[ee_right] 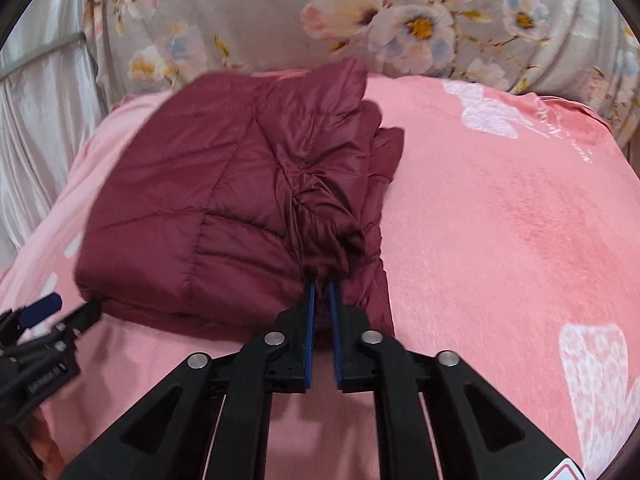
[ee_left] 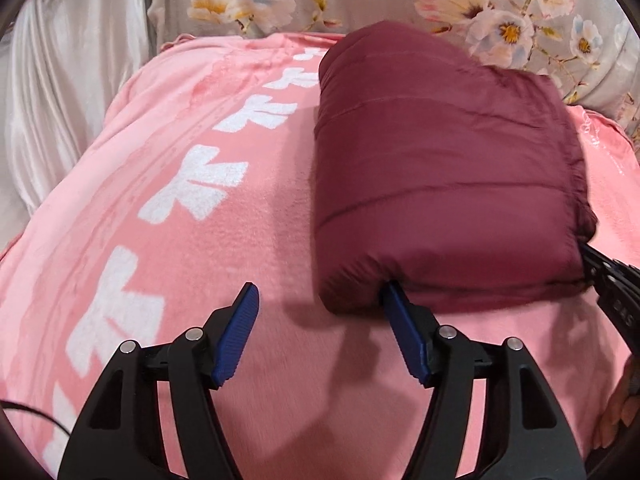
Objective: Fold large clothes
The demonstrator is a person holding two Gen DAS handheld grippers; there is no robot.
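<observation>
Right hand-held gripper (ee_right: 322, 292) nearly closed, pads pinching bunched edge of my folded maroon jacket (ee_right: 224, 216). Left hand-held gripper (ee_left: 320, 300) wide; one finger tucked under jacket's near corner. Jacket lies on pink blanket (ee_left: 200, 264), floral pillow (ee_right: 400, 20) behind.

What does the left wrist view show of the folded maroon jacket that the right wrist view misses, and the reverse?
Only the left wrist view: the left claw standing open, one finger poking under the maroon jacket at its near edge, the other finger clear over the pink blanket; white lettering runs along the blanket.

Only the right wrist view: the right claw pinching a gathered bunch of jacket fabric at the near right corner, with stacked layer edges showing.

Both: the jacket folded into a bundle on the blanket, the floral bedding behind.
</observation>
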